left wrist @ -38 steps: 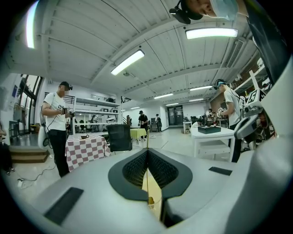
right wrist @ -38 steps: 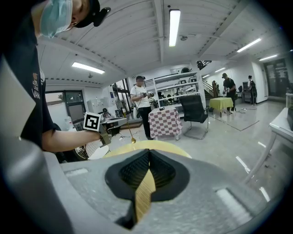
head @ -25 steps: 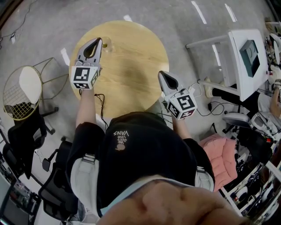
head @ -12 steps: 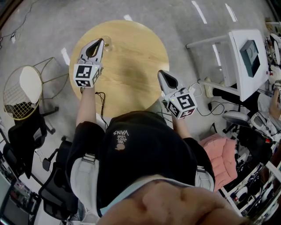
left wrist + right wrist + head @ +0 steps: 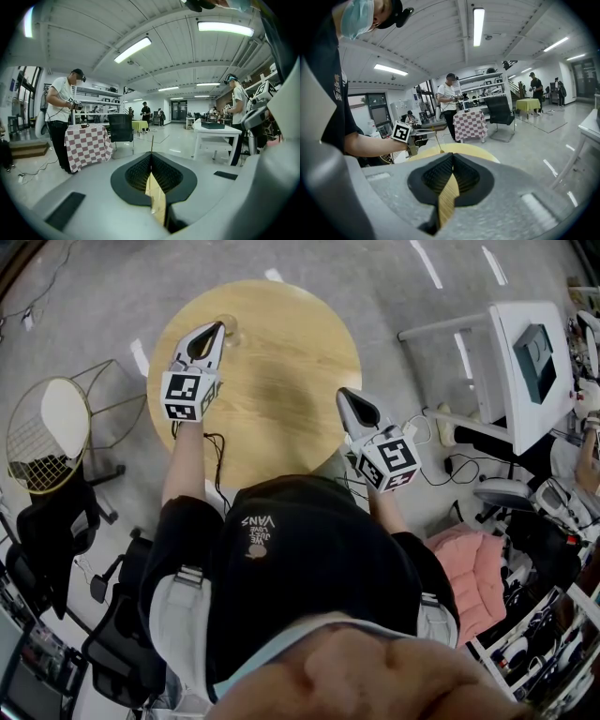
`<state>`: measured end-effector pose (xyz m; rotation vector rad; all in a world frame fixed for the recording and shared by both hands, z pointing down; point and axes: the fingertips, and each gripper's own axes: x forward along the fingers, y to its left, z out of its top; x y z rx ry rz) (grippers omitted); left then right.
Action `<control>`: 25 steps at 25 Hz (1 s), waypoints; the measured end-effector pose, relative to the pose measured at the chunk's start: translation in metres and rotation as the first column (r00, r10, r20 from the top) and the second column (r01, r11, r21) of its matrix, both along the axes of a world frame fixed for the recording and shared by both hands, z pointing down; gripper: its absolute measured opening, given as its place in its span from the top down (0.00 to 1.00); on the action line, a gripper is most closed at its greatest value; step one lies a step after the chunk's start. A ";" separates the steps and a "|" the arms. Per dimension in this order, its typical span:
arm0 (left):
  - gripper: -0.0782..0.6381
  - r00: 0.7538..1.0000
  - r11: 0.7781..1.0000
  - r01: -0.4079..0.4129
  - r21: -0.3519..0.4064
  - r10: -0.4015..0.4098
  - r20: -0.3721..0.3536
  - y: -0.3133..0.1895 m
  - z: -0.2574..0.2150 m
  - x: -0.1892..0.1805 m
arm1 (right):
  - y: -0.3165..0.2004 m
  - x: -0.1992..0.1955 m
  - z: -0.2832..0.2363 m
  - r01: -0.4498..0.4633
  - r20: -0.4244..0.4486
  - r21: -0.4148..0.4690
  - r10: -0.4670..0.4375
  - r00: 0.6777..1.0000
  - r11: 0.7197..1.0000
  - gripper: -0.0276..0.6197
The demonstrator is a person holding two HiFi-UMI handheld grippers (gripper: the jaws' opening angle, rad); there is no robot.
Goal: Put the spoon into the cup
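Jaws pressed together with nothing between them, the right gripper [image 5: 344, 396] hung over the near right edge of the round wooden desk [image 5: 281, 362], just where it had been a second before. Farther across the desk, toward its far left rim, the left gripper [image 5: 217, 327] was clamped on the spoon [image 5: 152, 143]. In the left gripper view the spoon's thin golden shaft rose almost straight up out of the closed tips, and its ends could not be made out. Since the earlier frames this gripper had slid a little farther out over the desk, away from its near edge, and its tips had drawn closer to the cup [image 5: 229, 326]. That cup, clear and hard to make out, stood by the far left rim of the desk, just beside the tips. Whether the spoon touched it, no view showed.
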<state>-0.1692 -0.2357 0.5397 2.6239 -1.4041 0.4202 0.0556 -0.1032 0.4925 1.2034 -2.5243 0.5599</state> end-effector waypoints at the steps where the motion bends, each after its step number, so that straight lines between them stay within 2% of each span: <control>1: 0.88 1.000 1.000 0.000 -0.003 0.000 0.001 0.000 0.001 0.001 | 0.000 0.000 0.000 0.001 0.000 0.000 -0.001 1.000 1.000 0.96; 25: 0.88 0.999 0.996 -0.004 -0.086 0.008 0.045 0.006 0.027 0.001 | 0.009 0.003 -0.001 -0.005 0.002 0.002 0.005 1.000 1.000 0.96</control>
